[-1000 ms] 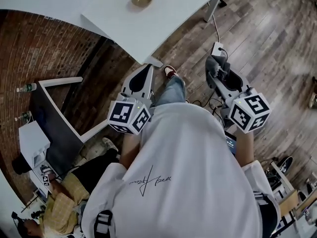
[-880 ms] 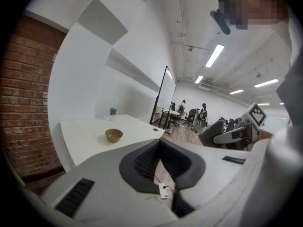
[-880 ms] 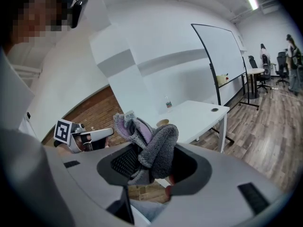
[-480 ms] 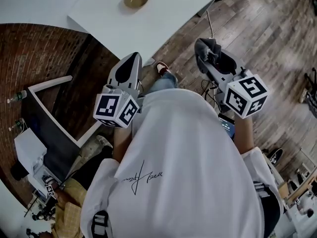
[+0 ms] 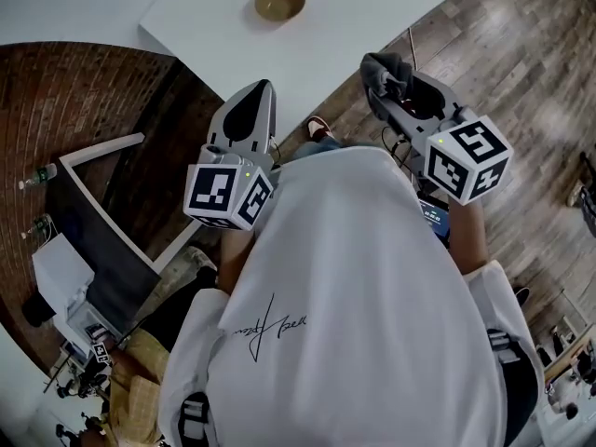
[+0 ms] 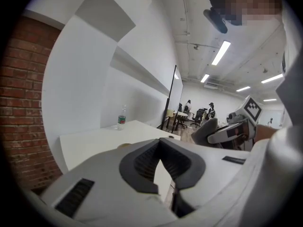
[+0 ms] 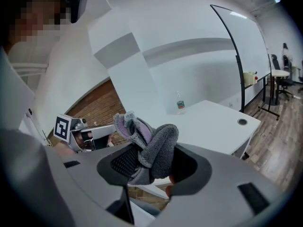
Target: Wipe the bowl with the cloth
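Approach is the step in hand; nothing touches the bowl, so the wiping has not begun. At the left, the left gripper [image 5: 264, 91] is held in the air close to the person's body. Its jaws are pressed together on nothing, and its tip points at the near edge of the white table [image 5: 372, 7]. Farther off, the bowl [image 5: 279, 0] sits upright and alone on that table, well apart from both grippers. To the right, the right gripper [image 5: 380, 80] is clenched on the grey cloth [image 5: 385, 65], which is bunched between the jaws and bulges out past their tips. This gripper hangs over the wooden floor, just off the table's near edge.

The next move probably calls for carrying the cloth forward and to the left, then down into the bowl. The left gripper would likely have to open and steady the rim, since a light bowl on a smooth top may slide under the wipe.
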A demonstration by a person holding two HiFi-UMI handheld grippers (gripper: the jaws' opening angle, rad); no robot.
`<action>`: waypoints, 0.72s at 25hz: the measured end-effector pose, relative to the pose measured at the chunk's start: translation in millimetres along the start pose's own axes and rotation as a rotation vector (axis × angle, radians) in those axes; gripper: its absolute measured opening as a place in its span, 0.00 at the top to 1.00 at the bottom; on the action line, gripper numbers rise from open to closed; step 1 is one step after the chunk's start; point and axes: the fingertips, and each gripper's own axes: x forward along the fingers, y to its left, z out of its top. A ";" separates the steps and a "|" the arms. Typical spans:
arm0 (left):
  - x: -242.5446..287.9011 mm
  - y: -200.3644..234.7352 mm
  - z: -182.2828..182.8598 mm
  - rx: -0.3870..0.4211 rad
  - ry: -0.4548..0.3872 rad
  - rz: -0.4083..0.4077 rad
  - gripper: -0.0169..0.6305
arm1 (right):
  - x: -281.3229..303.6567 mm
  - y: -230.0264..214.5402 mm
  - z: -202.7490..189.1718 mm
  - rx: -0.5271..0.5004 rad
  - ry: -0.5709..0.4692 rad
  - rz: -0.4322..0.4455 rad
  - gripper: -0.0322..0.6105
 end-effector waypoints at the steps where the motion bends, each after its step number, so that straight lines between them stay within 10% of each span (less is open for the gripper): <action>1: 1.0 6.8 1.7 -0.005 0.001 0.009 0.96 | 6.2 -0.2 3.4 -0.001 0.003 0.005 0.67; 18: 64.8 96.9 7.7 -0.046 0.076 0.192 0.96 | 112.6 -34.5 30.2 -0.058 0.114 0.108 0.67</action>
